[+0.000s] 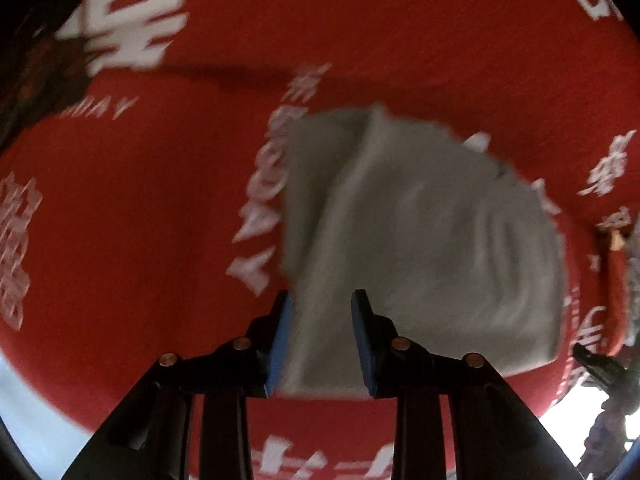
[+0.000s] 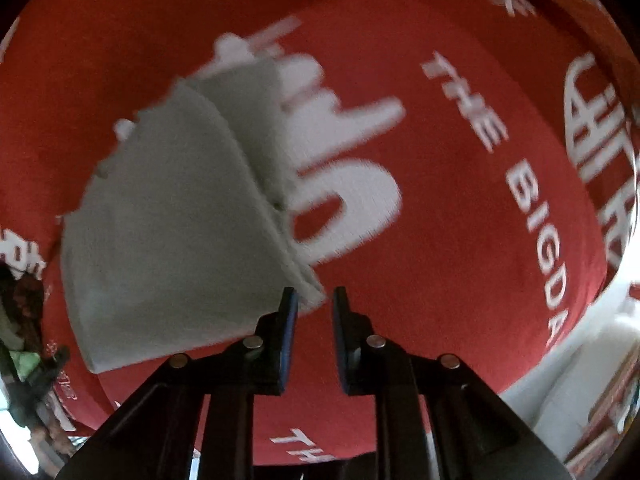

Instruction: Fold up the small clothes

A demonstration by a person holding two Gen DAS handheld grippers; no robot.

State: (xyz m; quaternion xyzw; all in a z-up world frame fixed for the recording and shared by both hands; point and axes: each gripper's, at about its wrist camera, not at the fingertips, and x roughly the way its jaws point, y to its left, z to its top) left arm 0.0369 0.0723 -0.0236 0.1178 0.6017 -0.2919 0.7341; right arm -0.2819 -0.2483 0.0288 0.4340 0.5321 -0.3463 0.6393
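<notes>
Both grippers are seen from their own cameras, pointing down at a red cloth (image 1: 120, 220) with white letters; the left gripper (image 1: 322, 300) is partly closed, and a bunched edge of the small grey garment (image 1: 420, 240) is seen between its blue pads (image 1: 280, 344); the cloth fills the gap from pad to pad, so it looks gripped; the right gripper (image 2: 316, 296) is nearly closed, with a thin gap left between its pads; the near corner of the grey garment (image 2: 160, 220) is seen right at its tips, but it cannot be told whether the corner is pinched or just touched.

Seen from the left camera, the garment is spread away and to the right of the fingers, with a fold line running up its middle; seen from the right camera, the same garment is spread up and to the left, with a doubled edge along its right side.

Only in the right view is a white surface (image 2: 580, 360) seen past the red cloth's right edge; only in the left view is a dark band (image 1: 36, 60) seen at the far left corner.

Bare red cloth is left on all sides of the garment; both pictures are blurred.
</notes>
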